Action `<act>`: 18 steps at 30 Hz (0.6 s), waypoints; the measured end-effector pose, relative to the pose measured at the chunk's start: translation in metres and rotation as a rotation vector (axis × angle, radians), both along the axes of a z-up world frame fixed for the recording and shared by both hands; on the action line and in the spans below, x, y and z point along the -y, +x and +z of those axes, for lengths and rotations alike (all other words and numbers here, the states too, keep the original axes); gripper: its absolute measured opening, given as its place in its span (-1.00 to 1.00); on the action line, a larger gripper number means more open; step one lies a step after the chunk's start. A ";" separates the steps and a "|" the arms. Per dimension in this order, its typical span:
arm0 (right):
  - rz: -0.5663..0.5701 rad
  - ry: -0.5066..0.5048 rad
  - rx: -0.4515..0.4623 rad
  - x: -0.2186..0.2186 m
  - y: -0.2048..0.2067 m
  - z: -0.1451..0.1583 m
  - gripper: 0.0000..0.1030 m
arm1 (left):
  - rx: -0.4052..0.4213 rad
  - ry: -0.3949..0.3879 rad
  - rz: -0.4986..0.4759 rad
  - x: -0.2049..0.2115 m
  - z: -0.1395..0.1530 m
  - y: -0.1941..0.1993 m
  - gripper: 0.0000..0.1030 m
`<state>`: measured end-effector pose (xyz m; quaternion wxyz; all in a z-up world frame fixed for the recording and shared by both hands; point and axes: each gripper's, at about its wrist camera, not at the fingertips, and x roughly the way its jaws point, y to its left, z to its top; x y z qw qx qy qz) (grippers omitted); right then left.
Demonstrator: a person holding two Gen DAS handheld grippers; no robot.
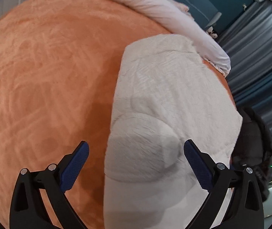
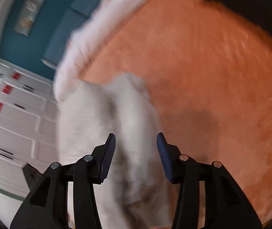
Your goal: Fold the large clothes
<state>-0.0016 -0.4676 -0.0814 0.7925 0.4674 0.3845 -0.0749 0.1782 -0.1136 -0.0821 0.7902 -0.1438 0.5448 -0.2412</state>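
The cream garment [image 1: 166, 105] lies folded on the orange blanket [image 1: 50, 76], toward its 3 o'clock edge. The left gripper [image 1: 136, 164] hangs spread wide above it, holding nothing. The right gripper [image 2: 136, 152] is open too, over blurred cloth [image 2: 116, 124]. At 9 o'clock, white cabinets [image 2: 17, 114] bear red labels, unreadable.

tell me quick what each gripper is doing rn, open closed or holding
Left gripper: open, holding nothing, above the white garment.
Right gripper: open, holding nothing, garment between its fingers.
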 end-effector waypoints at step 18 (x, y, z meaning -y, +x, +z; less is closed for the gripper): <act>0.173 0.183 0.115 -0.067 0.073 -0.029 -0.54 | -0.074 -0.218 -0.100 0.021 -0.010 -0.002 0.66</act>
